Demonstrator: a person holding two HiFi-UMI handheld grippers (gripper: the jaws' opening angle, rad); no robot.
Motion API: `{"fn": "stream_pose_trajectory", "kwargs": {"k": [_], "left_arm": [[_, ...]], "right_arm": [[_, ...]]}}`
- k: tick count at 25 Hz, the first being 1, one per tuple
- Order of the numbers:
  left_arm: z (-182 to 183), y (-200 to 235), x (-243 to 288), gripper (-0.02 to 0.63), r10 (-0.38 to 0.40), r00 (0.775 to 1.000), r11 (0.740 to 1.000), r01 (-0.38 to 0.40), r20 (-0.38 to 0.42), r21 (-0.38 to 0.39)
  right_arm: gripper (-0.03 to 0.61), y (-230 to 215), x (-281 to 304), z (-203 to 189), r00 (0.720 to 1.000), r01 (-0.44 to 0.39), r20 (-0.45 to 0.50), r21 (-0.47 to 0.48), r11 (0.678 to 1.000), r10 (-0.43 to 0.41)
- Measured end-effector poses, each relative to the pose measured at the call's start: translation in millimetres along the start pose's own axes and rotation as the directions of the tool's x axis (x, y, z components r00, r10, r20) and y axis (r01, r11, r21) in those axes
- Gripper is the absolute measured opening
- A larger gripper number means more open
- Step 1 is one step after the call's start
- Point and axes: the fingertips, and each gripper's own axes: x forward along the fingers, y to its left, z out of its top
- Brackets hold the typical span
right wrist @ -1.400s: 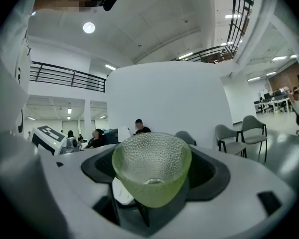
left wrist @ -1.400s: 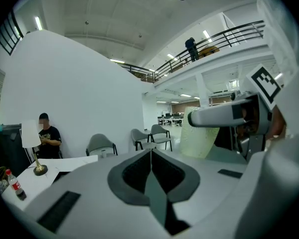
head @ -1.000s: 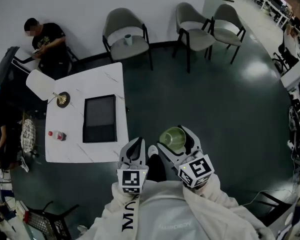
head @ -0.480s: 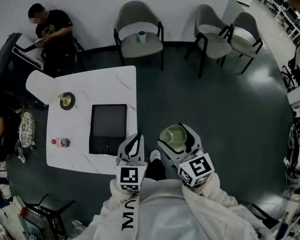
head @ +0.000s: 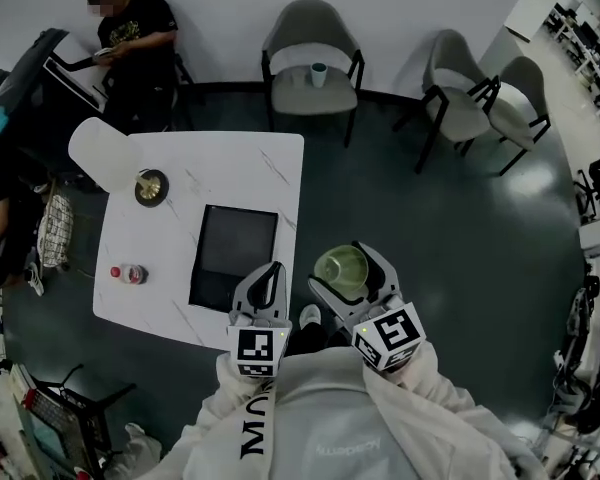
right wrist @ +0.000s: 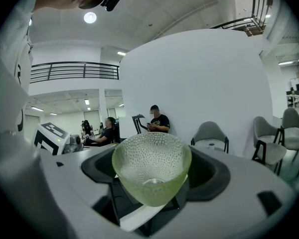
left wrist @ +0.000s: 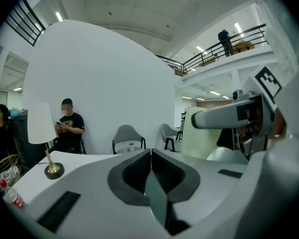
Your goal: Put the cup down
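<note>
Cup (right wrist: 152, 166): pale green, see-through glass, pimpled all over with small raised dots. Wide at the rim, tapering to a narrow rounded base. Looks empty, with the pale ring of the bottom showing through the wall. Mouth turned up toward the head view, roughly upright. Held in the air over the dark floor (head: 450, 258), just off the desk's (head: 180, 158) right edge and close to its near right corner. Not touching the desk.

Right gripper (head: 346, 272): spread wide, close to its fullest. One dark pad on each side of the cup, both pressed against its wall. Cup filling the gap between the jaws from side to side, with the rim standing clear of the pads in the right gripper view.

Left gripper (head: 267, 286): closed, ribbed pads meeting along a thin line in its own view, with nothing between them. Hanging over the desk's near right corner, just beside the right gripper and apart from the cup.

On the desk: dark panel (head: 233, 258) along the right edge, lamp (head: 105, 153) near the far left corner, small bottle (head: 130, 274) lying by the left edge.
</note>
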Motion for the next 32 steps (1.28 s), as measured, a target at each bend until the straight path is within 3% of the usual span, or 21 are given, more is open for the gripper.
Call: {"fn": "stream_pose_trajectory", "kwargs": {"k": [19, 23, 32], "left_arm": [[-12, 50, -20, 0.015, 0.203, 0.979, 0.977, -0.204, -0.03, -0.056], [-12, 61, -19, 0.015, 0.264, 0.963, 0.961, -0.267, -0.047, -0.073], [-25, 90, -33, 0.015, 0.411, 0.907, 0.899, -0.42, -0.091, -0.121]], "right_arm": [[0.399, 34, 57, 0, 0.976, -0.214, -0.042, -0.004, 0.977, 0.214], [0.399, 39, 73, 5, 0.958, -0.282, -0.057, -0.032, 0.959, 0.28], [0.399, 65, 117, -1, 0.89, -0.448, -0.104, -0.015, 0.894, 0.444]]}}
